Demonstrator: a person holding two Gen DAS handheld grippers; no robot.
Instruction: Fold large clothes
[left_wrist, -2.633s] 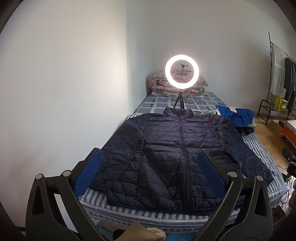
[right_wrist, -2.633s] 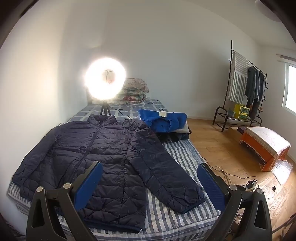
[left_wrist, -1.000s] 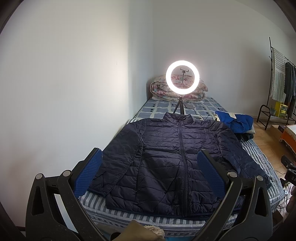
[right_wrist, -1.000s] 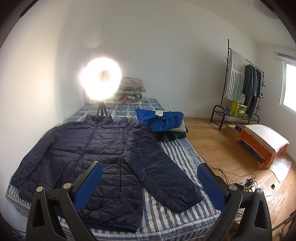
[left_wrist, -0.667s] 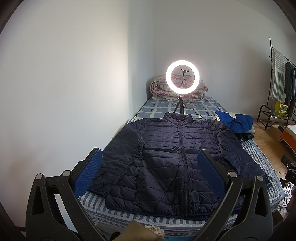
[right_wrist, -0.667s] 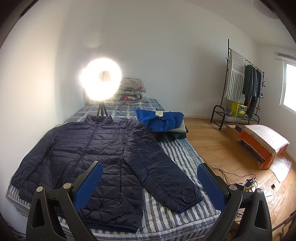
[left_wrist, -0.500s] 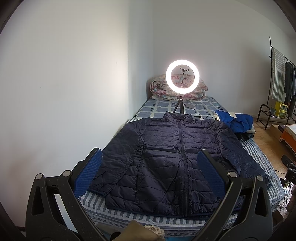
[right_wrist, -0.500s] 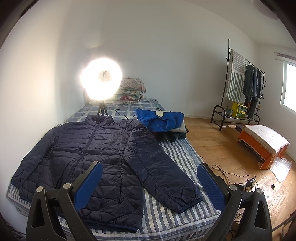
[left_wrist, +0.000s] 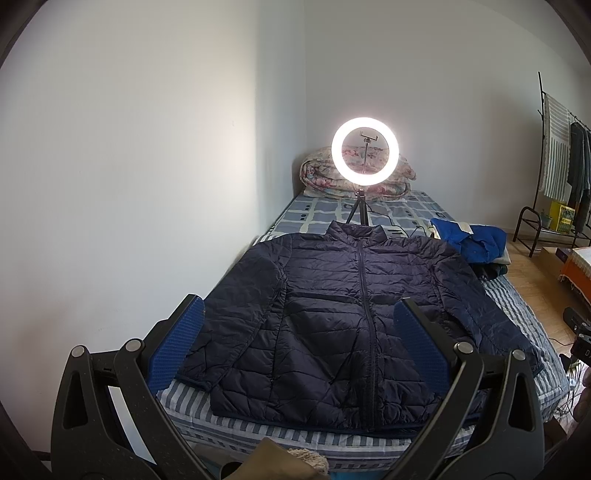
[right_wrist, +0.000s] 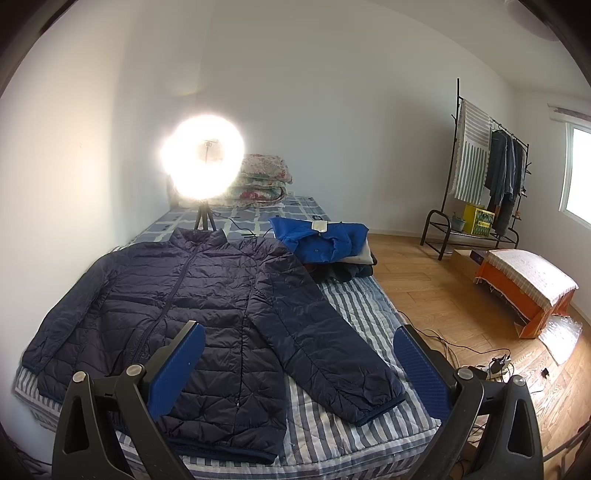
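Note:
A dark navy quilted jacket (left_wrist: 343, 314) (right_wrist: 192, 306) lies spread flat, front up and zipped, on the striped bed (left_wrist: 517, 306) (right_wrist: 354, 299), with both sleeves stretched out to the sides and its collar toward the far end. My left gripper (left_wrist: 299, 339) hovers before the bed's near edge, open, with nothing between its blue pads. My right gripper (right_wrist: 299, 354) hangs open over the jacket's hem and its right sleeve (right_wrist: 325, 347), holding nothing.
A lit ring light on a tripod (left_wrist: 365, 153) (right_wrist: 203, 158) stands on the bed behind the collar, with folded quilts (left_wrist: 321, 177) behind it. A pile with a bright blue garment (right_wrist: 321, 240) sits right of the jacket. A clothes rack (right_wrist: 484, 173), an orange stool (right_wrist: 524, 288) and floor cables (right_wrist: 495, 362) lie to the right.
Both grippers have pulled back slightly from the bed and then held still. The jacket has not moved.

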